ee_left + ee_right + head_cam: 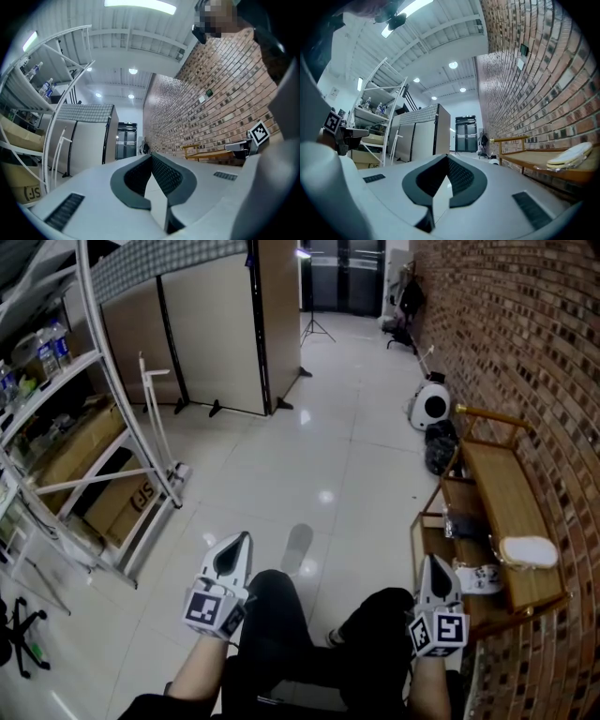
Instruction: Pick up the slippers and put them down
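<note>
A white slipper lies on the top shelf of a wooden rack against the brick wall at the right; it also shows at the right edge of the right gripper view as the slipper. A second white, dark-patterned slipper sits on a lower level just left of it. My right gripper hovers beside the rack's near end, jaws together and empty. My left gripper is held over my knees, shut with nothing in it.
A white metal shelving unit with boxes and bottles stands at the left. Beige partition screens stand at the back. A round white device and a black bag lie on the floor beyond the rack. My legs fill the bottom middle.
</note>
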Demonstrator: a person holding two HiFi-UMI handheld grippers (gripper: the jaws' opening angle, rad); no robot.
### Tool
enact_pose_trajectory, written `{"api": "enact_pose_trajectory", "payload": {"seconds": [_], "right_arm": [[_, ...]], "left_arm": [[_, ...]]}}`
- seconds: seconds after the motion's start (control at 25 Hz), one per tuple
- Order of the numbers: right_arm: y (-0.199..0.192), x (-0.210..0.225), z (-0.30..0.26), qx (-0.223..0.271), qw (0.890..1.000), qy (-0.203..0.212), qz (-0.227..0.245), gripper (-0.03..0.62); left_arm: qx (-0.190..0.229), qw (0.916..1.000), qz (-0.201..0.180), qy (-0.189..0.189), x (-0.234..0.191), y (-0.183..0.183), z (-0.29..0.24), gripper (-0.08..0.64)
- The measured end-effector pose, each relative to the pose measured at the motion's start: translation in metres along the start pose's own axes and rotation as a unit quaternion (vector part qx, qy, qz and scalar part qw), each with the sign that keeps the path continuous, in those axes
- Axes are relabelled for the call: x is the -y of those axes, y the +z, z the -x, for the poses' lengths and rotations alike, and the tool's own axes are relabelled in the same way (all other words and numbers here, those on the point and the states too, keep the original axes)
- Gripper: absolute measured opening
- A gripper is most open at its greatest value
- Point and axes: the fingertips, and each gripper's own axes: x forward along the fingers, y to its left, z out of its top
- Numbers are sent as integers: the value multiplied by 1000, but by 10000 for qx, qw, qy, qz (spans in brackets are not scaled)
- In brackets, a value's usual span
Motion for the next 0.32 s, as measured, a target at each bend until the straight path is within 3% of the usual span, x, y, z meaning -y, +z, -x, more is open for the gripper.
{"api": "enact_pose_trajectory", "payload": {"seconds": [0.32], "right_arm": [[-6, 3, 5, -10, 10000, 27, -5, 8]], "left_arm": [[-11, 10000, -18, 5, 2, -2, 1, 2]]}}
